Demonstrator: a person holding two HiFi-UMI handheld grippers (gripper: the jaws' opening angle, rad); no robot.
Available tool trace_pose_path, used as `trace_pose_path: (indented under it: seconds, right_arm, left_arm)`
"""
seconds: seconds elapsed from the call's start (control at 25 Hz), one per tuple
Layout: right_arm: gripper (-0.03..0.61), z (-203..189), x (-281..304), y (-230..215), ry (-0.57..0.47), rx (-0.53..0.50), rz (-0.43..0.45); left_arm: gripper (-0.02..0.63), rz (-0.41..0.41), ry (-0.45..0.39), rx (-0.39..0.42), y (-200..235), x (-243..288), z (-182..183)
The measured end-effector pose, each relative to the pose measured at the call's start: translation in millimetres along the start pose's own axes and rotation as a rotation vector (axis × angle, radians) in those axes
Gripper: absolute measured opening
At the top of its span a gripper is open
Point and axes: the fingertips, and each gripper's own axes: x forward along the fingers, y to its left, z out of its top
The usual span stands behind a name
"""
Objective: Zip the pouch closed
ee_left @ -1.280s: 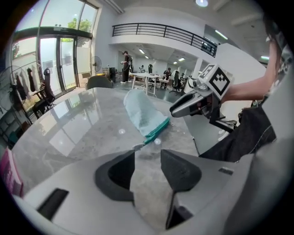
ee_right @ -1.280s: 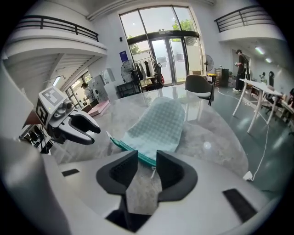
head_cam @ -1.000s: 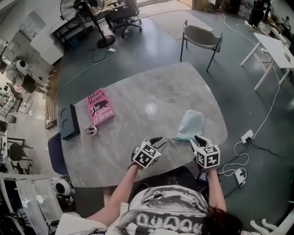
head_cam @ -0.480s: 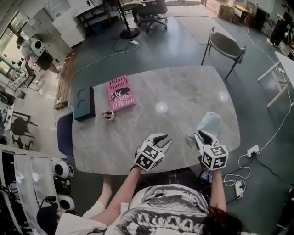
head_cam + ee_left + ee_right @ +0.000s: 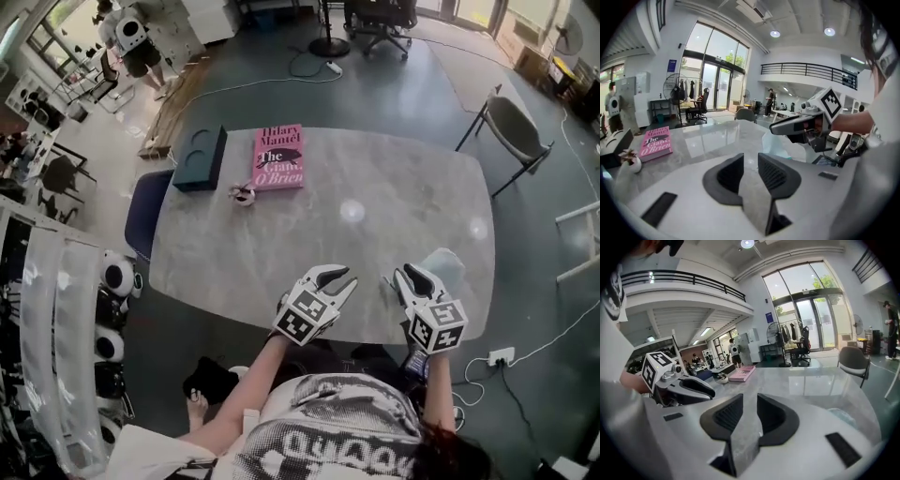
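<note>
In the head view, one pale pouch [image 5: 448,265] is seen lying on the counter [image 5: 375,178], at its near right edge. Two tools are counted. The right tool [image 5: 409,274] is held just beside the pouch and the left tool [image 5: 336,275] further off on the same side. This is probably so that one may steady the pouch while the other draws the zip. Whether the zip is shut cannot be told. One pink book [image 5: 278,157], one dark box [image 5: 199,157] and one small ornament [image 5: 242,194] are left well apart from the pouch.

In the left gripper view, the jaws are found parted, having just been closing, with nothing between them. The pouch is seen beyond them, by the right tool.

In the right gripper view, the jaws are likewise parted after closing on nothing, and the pouch is glimpsed low at the side.
</note>
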Motion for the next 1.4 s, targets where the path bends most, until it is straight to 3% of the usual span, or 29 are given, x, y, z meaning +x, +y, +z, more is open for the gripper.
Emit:
trace_pose_path:
  seconds: [0.24,0.44,0.56,0.84,1.4]
  right_arm:
    - [0.095,3,-15,3,0.042,-0.107,0.188]
    - [0.081,-4,-34,-1,0.064,-0.142,0.290]
    - [0.062,-8,-41,2,0.051,-0.154,0.331]
    - [0.000,-11,-51,15,0.025,-0.173,0.415]
    - [-0.003,-5,-49,50,-0.010,-0.238,0.497]
  left_arm:
    - [0.098,0.164,-0.071,-0.142,-15,9,12]
    - [0.093,0.258,-0.096,-0.181,-40,11,23]
    - [0.047,0.295,-0.108,-0.196,-53,5,24]
    - [0.021,0.330,-0.122,-0.236,-78,0,19]
    - [0.014,0.364,-0.153,-0.219,-96,-19,25]
